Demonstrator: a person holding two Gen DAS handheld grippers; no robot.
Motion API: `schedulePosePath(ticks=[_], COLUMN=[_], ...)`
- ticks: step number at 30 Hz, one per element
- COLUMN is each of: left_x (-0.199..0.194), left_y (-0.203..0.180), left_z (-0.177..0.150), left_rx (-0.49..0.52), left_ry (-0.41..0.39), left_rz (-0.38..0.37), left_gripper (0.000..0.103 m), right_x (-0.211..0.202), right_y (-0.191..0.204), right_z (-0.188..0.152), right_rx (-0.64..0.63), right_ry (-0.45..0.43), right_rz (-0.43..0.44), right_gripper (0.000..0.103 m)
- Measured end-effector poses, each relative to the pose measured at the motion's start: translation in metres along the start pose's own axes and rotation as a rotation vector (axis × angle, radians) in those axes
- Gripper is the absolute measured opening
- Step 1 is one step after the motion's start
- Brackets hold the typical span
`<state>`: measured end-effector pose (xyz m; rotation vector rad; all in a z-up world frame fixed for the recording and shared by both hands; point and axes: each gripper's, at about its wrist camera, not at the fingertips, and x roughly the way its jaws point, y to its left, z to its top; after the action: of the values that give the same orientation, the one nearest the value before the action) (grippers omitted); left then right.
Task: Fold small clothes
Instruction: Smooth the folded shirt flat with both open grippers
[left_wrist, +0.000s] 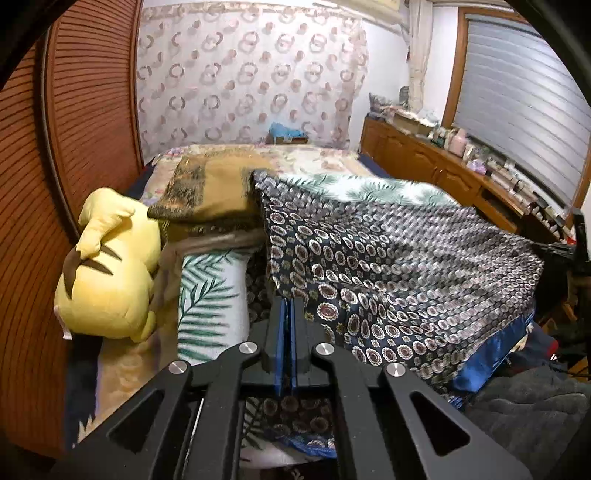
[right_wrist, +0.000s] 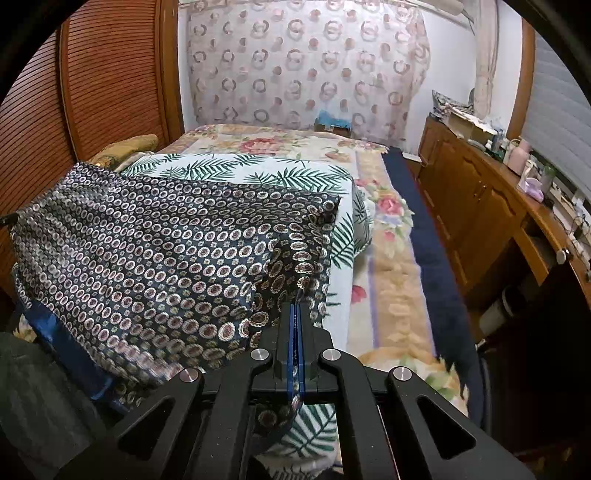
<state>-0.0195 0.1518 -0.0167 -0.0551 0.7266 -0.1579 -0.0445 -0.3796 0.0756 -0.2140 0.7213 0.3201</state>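
Note:
A dark patterned garment (left_wrist: 399, 266) with ring and medallion prints and a blue hem is stretched in the air above the bed; it also shows in the right wrist view (right_wrist: 155, 251). My left gripper (left_wrist: 287, 301) is shut on its left corner. My right gripper (right_wrist: 296, 304) is shut on its right corner, with cloth hanging through the jaws. The garment sags between the two grippers over a white palm-leaf blanket (right_wrist: 258, 170). The right gripper's tip shows at the far right of the left wrist view (left_wrist: 569, 251).
A yellow plush toy (left_wrist: 110, 273) and a folded brown blanket (left_wrist: 210, 192) lie at the left of the bed. A floral bedspread (right_wrist: 391, 266) covers the bed. A wooden dresser (right_wrist: 480, 199) with clutter stands along the right wall. A louvred wooden door (left_wrist: 74, 147) stands left.

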Motion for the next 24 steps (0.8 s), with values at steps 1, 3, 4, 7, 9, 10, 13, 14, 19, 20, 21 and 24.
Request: schedulePosePath(ticks=[1,3,4,7,9,10,13,14,19,20,21,24], left_x=[0.003,0.008,0.010,0.019,0.023,0.027,0.037,0.039,0.048,0.049,0.049,0.051], left_y=[0.000,0.002,0.003,0.007,0.008,0.011,0.016,0.018,0.019,0.018,0.017,0.013], left_z=[-0.002,-0.007,-0.008,-0.013,-0.018,-0.021,-0.031,-0.033,-0.045,-0.046,-0.047,-0.051], left_rx=[0.002,-0.001,-0.004,-0.013,-0.025,-0.033,-0.058,-0.066,-0.090,-0.091,-0.091,-0.080], left_ry=[0.006,0.009,0.009,0.024,0.037,0.047,0.077,0.083,0.107,0.109,0.112,0.121], left_rz=[0.010,0.012,0.007,0.015,0.032,0.044,0.058,0.059,0.058,0.059,0.060,0.061], left_gripper=[0.013,0.036,0.041,0.044,0.044,0.044,0.044,0.044,0.044,0.044,0.044,0.044], right_x=[0.000,0.000,0.000,0.007,0.014,0.017,0.023,0.025,0.054,0.061,0.069,0.089], right_y=[0.001,0.003,0.003,0.014,0.028,0.033,0.051,0.057,0.099,0.109,0.114,0.139], right_z=[-0.001,0.001,0.002,0.009,0.014,0.015,0.022,0.024,0.029,0.030,0.032,0.036], right_rx=[-0.002,-0.005,0.000,0.001,-0.012,-0.018,-0.042,-0.043,-0.074,-0.084,-0.093,-0.127], right_ry=[0.005,0.003,0.004,-0.009,-0.029,-0.035,-0.060,-0.068,-0.058,-0.051,-0.044,-0.025], right_rz=[-0.013,-0.020,-0.025,-0.028,-0.002,0.002,0.040,0.054,0.146,0.160,0.170,0.203], right_gripper=[0.001,0.005,0.009,0.037,0.060,0.063,0.065,0.065,0.065,0.065,0.065,0.065])
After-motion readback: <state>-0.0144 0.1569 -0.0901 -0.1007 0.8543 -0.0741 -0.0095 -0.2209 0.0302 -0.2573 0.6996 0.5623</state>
